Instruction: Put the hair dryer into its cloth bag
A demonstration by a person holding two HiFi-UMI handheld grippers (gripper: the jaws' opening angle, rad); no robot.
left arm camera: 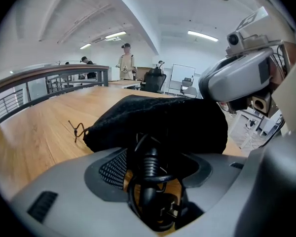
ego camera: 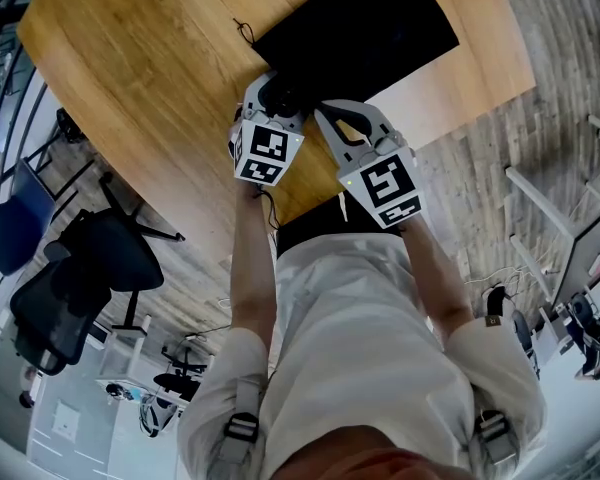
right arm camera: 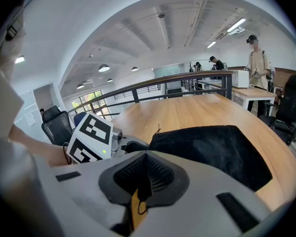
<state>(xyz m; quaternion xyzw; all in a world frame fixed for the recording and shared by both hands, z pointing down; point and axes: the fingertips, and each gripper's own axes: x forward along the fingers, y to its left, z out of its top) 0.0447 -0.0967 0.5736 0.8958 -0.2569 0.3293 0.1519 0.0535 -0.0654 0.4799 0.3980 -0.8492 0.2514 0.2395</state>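
The black cloth bag (ego camera: 370,28) lies flat on the wooden table (ego camera: 130,68), and in the left gripper view the bag (left arm camera: 167,122) bulges just ahead of the jaws. A black power cord with its plug (left arm camera: 148,172) sticks out of the bag's mouth. The hair dryer's body is hidden. My left gripper (ego camera: 272,93) is open at the mouth, its jaws wide on either side of the cord and not pressing it. To its right, my right gripper (right arm camera: 145,157) is shut at the bag's near edge, with a thin black string (right arm camera: 137,207) caught in the seam.
A knotted drawstring end (left arm camera: 76,129) lies on the wood left of the bag. The table's near edge runs just below both grippers. Dark office chairs (ego camera: 80,268) stand on the floor to the left. People (left arm camera: 126,60) stand at desks far behind.
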